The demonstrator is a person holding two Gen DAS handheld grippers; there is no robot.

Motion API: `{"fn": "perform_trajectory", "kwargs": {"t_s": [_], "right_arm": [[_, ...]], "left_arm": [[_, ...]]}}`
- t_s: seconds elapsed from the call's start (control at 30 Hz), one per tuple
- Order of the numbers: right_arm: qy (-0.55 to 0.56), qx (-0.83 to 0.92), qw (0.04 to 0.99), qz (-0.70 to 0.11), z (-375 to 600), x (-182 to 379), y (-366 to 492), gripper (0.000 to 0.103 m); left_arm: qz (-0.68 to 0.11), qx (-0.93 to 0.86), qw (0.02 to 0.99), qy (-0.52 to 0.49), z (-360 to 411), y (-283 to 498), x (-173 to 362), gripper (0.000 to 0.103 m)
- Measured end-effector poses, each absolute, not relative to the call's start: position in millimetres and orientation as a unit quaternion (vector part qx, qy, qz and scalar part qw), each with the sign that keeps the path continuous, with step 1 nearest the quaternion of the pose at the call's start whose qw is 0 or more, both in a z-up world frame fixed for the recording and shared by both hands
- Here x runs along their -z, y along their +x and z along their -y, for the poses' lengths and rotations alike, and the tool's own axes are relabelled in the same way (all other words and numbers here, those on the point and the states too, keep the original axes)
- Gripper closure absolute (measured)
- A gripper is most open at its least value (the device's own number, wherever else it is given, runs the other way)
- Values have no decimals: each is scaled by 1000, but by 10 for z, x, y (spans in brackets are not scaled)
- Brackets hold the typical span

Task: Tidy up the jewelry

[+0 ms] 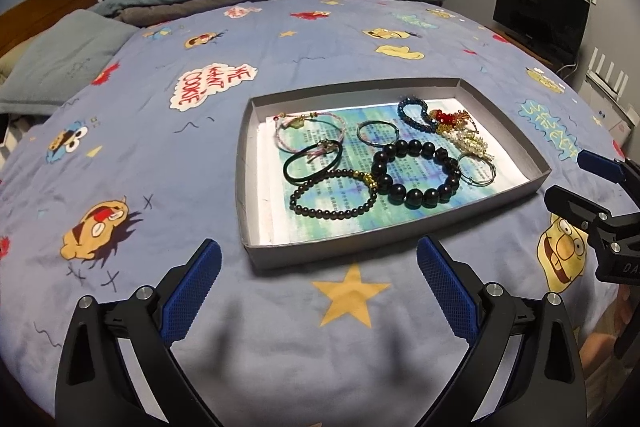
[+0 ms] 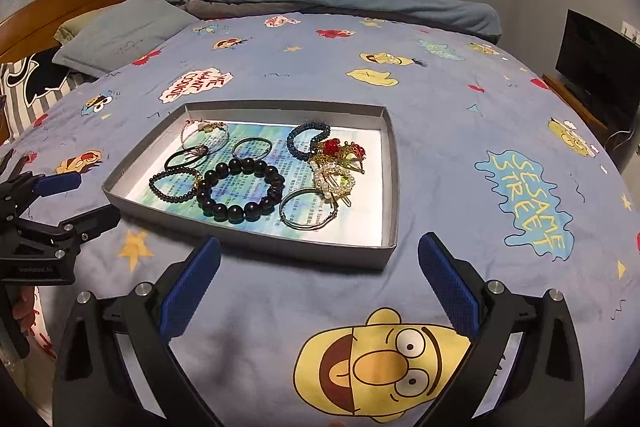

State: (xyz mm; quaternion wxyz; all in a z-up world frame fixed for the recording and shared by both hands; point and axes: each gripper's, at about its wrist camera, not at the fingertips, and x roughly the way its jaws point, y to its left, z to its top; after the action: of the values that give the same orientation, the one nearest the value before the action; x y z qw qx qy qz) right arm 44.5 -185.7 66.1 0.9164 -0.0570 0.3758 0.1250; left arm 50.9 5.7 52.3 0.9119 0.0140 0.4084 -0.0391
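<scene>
While your left gripper (image 1: 318, 259) hangs low over the bedspread (image 1: 160, 155) with its blue-padded fingers (image 1: 206, 269) spread wide and nothing between them, its camera sees the shallow grey tray (image 1: 256, 251) just ahead and a little to the right, and it catches your right gripper (image 1: 580, 183) at the right edge, level with the tray's near right corner, fingers apart. That view shows the left side of the tray plainly: a pink cord bracelet (image 1: 308, 129) at the far left, a dark green bangle (image 1: 314, 163) nearer, a small-bead bracelet (image 1: 334, 193) touching a large dark bead bracelet (image 1: 416, 173) in the middle, and a blue beaded bracelet (image 1: 416, 115) beside a red and gold tangle (image 1: 450, 119) at the far right. From your right gripper (image 2: 318, 259), also spread and empty above the bedspread, the tray lies ahead and to the left, and only here do you see the pearl hair clip (image 2: 334, 179) clearly, resting against a silver bangle (image 2: 306, 209) near the tray's front. This view also picks up the left gripper (image 2: 76, 195) at the left edge, beside the tray's near left corner, and a patch of the hand (image 2: 20, 307) under it. All the jewelry lies inside the tray on printed paper (image 2: 360, 223).
</scene>
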Motion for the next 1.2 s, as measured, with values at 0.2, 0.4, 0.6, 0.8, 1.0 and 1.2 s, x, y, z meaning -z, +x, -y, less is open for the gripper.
{"fn": "perform_trajectory", "kwargs": {"t_s": [0.2,0.4,0.6,0.8,1.0,1.2], "right_arm": [[-58,-126,916,-376,1849,-663,439,5],[-59,-128,917,-374,1848,-673,408,5],[-56,-126,917,-374,1865,-679,402,5],[-56,-127,917,-374,1867,-683,396,5],[-57,-127,916,-376,1865,-684,392,5],[-57,-128,916,-376,1867,-686,387,5]], "left_arm": [[-410,39,911,13,-57,506,-522,6],[-411,41,910,18,-33,498,-518,6],[-410,42,911,19,-16,491,-520,6],[-411,44,910,22,10,488,-517,6],[-411,45,910,21,10,491,-516,6],[-412,45,910,21,10,499,-509,6]]}}
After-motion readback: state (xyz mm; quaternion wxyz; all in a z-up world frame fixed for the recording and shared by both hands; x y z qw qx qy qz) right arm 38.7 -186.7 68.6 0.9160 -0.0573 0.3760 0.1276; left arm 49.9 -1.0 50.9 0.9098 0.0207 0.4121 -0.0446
